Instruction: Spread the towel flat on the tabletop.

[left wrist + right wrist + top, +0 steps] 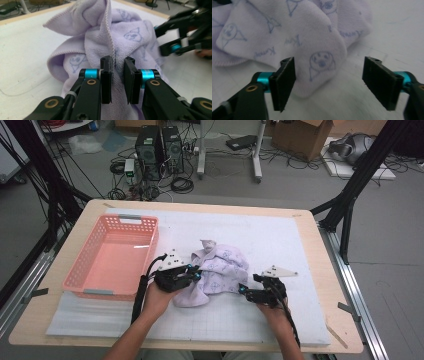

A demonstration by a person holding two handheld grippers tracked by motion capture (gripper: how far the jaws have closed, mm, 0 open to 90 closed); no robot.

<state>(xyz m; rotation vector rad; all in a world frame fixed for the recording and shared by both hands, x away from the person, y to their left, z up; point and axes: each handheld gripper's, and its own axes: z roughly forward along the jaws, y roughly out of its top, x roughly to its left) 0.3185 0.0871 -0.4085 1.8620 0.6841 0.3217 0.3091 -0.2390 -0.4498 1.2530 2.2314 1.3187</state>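
the worktop [300, 245] carries a white mat, and near its centre lies a crumpled lilac towel [222, 270] with printed faces. a pink basket [112, 252] stands at nine o'clock of the towel, just beside it. the left hand-held gripper [192, 274] is clenched on a fold at the towel's eight o'clock edge. the right hand-held gripper [243, 290] sits at the towel's four o'clock corner, released, with a cloth tip [322, 65] between its parted jaws.
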